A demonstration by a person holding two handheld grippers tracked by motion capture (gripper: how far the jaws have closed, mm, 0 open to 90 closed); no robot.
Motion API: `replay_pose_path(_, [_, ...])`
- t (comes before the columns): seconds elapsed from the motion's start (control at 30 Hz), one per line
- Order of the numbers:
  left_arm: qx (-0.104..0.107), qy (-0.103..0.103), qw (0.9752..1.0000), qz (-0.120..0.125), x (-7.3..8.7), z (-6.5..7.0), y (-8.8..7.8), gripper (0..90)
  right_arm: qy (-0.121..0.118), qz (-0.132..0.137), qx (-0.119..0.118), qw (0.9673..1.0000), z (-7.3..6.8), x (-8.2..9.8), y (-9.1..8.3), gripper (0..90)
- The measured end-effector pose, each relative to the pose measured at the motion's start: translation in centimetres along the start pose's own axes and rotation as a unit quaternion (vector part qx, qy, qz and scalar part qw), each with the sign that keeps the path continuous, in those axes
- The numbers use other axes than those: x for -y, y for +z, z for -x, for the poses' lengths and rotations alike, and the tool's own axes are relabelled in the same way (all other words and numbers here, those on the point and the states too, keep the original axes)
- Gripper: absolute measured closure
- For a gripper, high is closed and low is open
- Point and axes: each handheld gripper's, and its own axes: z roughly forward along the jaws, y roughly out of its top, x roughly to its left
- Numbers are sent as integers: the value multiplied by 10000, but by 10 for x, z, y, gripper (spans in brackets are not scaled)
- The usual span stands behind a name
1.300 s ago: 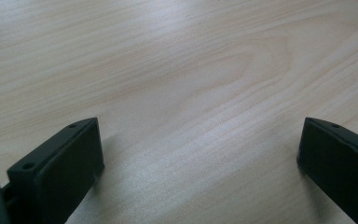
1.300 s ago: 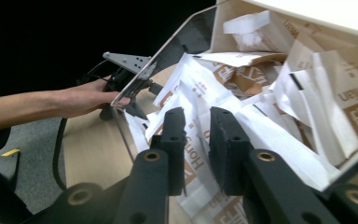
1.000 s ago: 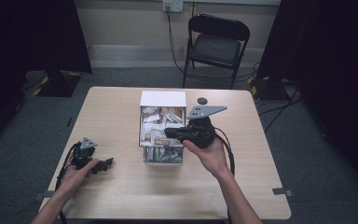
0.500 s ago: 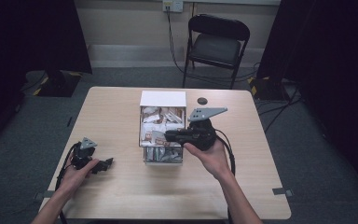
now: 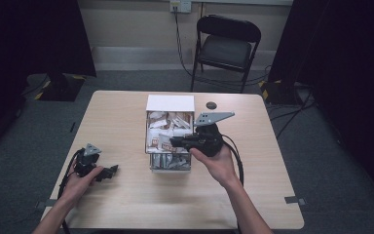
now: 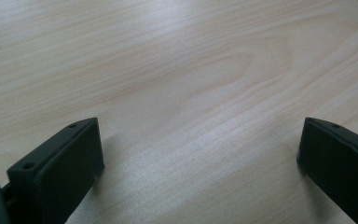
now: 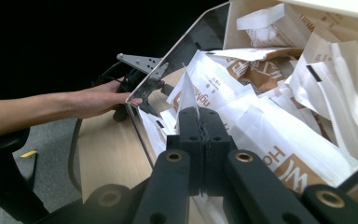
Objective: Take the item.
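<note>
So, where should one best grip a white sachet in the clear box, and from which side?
By a free upstanding edge, from above through the box's open top. The sachets are flat and piled loosely. The right gripper is shut on one sachet's thin raised corner like this.

Under your left tongs (image 6: 200,154) the tabletop (image 6: 177,70) is pale wood-grain laminate, smooth with a soft sheen; their jaws look like matt black plastic. Your right tongs (image 7: 198,122), the same dull black, pinch a thin white paper sachet (image 7: 187,91). Around and beyond them lie crinkled paper packets (image 7: 279,144), white with brown print, in a box (image 7: 137,119) with clear glossy plastic walls. The chair (image 5: 226,41) past it has a black matt seat.
</note>
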Motion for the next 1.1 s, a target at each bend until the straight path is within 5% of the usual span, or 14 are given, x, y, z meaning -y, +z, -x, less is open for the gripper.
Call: replay_pose_path(1.1, [1, 0, 10000, 0, 0, 0, 0, 0, 53, 424, 64, 9991, 1, -6, -17, 899])
